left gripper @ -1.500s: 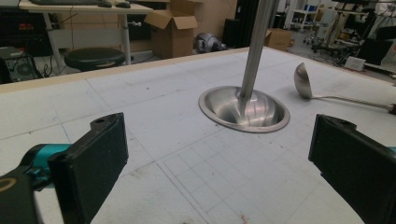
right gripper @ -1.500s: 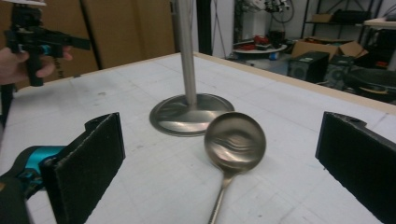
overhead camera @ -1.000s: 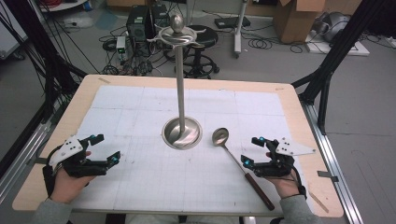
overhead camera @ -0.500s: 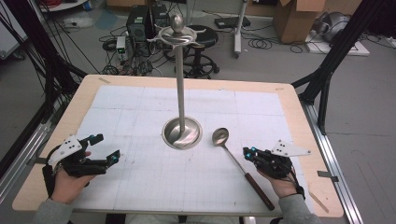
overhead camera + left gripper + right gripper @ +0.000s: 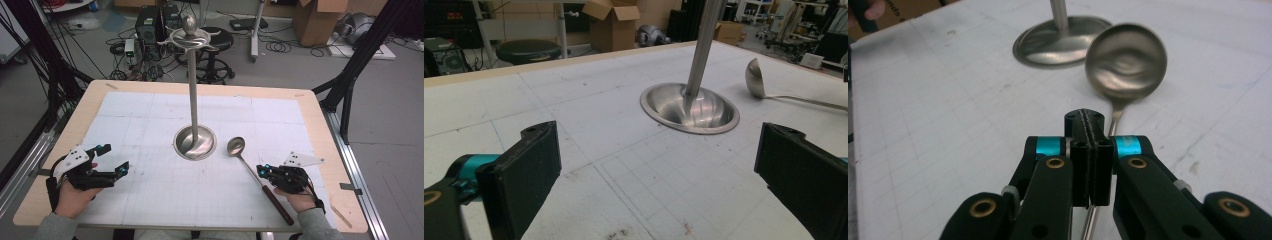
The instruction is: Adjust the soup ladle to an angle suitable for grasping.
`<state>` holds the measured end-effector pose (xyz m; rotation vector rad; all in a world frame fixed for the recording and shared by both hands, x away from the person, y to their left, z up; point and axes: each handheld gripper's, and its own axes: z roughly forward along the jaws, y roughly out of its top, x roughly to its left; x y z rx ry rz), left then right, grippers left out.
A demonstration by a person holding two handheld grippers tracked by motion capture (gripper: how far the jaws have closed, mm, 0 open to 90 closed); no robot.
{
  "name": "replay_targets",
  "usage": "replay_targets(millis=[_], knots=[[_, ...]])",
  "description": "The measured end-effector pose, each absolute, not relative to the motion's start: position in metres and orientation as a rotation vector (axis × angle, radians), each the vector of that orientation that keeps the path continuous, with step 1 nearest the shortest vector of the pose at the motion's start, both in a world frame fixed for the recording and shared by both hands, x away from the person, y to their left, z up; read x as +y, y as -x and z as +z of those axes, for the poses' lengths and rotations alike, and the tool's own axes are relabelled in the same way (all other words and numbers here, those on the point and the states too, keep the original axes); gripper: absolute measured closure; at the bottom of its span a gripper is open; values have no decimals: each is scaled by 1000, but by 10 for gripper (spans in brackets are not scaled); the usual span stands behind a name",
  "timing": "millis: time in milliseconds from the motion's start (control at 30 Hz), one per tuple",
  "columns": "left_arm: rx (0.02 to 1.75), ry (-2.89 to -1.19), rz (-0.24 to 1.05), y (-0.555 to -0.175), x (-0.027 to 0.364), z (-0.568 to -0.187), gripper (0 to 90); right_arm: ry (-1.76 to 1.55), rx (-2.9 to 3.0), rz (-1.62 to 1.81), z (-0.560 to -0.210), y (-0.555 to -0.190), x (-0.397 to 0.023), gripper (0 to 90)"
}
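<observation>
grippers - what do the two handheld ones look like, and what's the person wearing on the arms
Both the left gripper and the right gripper are black, with flat black jaw pads, teal collars at the finger joints and brass-coloured pivot rivets. Each carries a pale grey three-cornered plate dotted with small dark marks. A black cable loops from the left one. The person wears grey sleeves, with a dark band at the right wrist.
</observation>
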<state>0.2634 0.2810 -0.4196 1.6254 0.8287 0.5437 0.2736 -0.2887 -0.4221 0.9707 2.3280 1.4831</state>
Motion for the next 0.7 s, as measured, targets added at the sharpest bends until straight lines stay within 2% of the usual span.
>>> replay_targets(millis=[700], knots=[[838,-1661,544,-265,279,-422,54,-957,2583,1231,-437,-276,-276,900]])
